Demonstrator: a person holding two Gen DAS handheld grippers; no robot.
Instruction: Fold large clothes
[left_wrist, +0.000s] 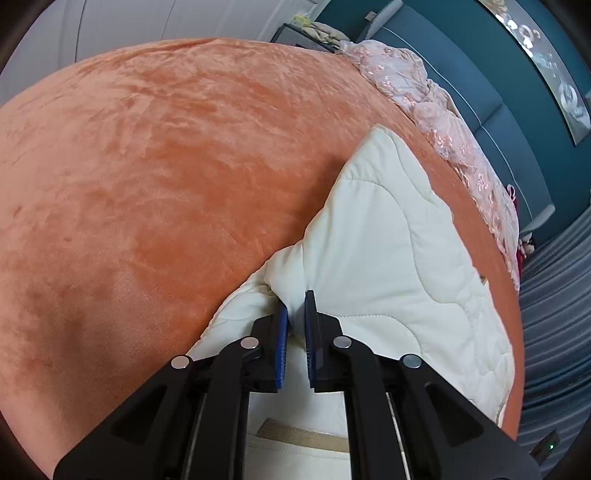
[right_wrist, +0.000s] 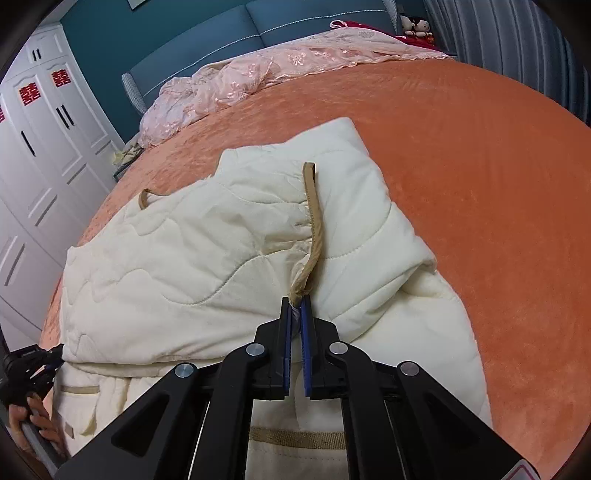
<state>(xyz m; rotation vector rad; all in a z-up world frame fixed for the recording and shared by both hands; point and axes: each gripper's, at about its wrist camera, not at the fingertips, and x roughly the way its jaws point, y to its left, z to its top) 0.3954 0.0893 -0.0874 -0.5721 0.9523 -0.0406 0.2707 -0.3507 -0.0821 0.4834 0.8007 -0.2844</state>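
Two hand-held grippers are in my hands, and both are clamped on the same cream quilted coat (right_wrist: 207, 266), which lies spread on the orange bed cover (left_wrist: 147, 177). My left hand-held gripper (left_wrist: 295, 314) has its blue pads (left_wrist: 282, 325) drawn narrow around a bunched fold at the coat's near left edge; cream cloth fills the slit between them. My right hand-held gripper (right_wrist: 295, 314) is closed nearly tight on the gathered cloth where a tan strap (right_wrist: 314, 221) ends. That strap runs away from the pads toward the far side of the coat and ends in a small loop.

In the right wrist view the coat reaches from the near edge of the bed out toward its middle, with wavy stitching across its panels and a second bit of tan trim (right_wrist: 146, 195) showing at its far left. A tan band (right_wrist: 295, 437) crosses the cloth just below my right gripper. At the far left of that view I can see my left hand (right_wrist: 33, 421) wrapped round the handle of its gripper, right at the coat's left edge.

Pink lace bedding (right_wrist: 236, 85) is heaped along the far side of the bed, against a blue padded headboard (right_wrist: 221, 29). White wardrobe doors (right_wrist: 44, 147) stand to the left.
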